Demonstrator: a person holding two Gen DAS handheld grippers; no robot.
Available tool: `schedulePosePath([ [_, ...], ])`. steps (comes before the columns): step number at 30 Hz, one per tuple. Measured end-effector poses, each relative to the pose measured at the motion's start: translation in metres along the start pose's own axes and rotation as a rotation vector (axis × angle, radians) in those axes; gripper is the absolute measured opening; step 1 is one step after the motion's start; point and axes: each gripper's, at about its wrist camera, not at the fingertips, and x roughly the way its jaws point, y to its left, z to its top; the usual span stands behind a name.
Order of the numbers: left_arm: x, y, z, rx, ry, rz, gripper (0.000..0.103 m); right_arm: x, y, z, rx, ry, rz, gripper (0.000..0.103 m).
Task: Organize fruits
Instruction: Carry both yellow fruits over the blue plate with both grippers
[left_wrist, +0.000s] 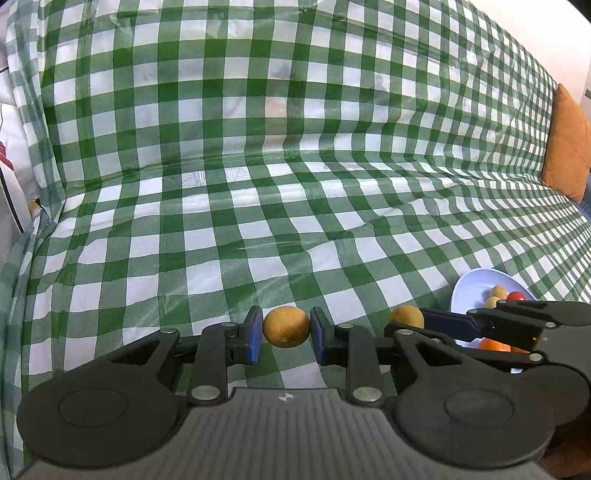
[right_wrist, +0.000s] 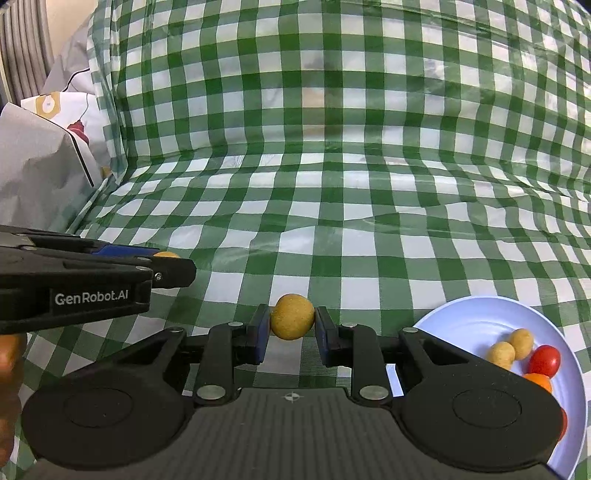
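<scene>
We hold one small round tan-yellow fruit (left_wrist: 286, 327) in the left gripper (left_wrist: 286, 334), another (right_wrist: 292, 321) in the right gripper (right_wrist: 291, 332), pads pinching their widest middles, low centre frame. They look light, firm, prone to rolling. The white plate (right_wrist: 476, 314) waits lower right.

Green checked cloth (left_wrist: 295, 166), orange cushion (left_wrist: 567, 144), white printed fabric (right_wrist: 66, 122) at left.
</scene>
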Motion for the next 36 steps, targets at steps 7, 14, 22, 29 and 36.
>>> schedulePosePath([
  [7, 0.004, -0.005, 0.0, -0.01, 0.001, 0.013, 0.03, -0.006, -0.005, 0.001, 0.006, -0.007, 0.0, 0.027],
  [14, 0.009, -0.009, 0.001, -0.004, 0.009, 0.004, 0.03, -0.011, -0.011, 0.002, 0.013, -0.015, -0.002, 0.027],
  [22, 0.015, -0.015, 0.003, 0.006, 0.017, 0.002, 0.03, -0.017, -0.024, 0.002, 0.025, -0.026, -0.011, 0.027],
  [29, 0.02, -0.029, 0.007, 0.022, 0.021, -0.024, 0.03, -0.025, -0.04, 0.002, 0.039, -0.041, -0.028, 0.027],
  [36, 0.024, -0.055, 0.008, 0.032, 0.015, -0.074, 0.03, -0.037, -0.064, 0.001, 0.058, -0.051, -0.073, 0.027],
])
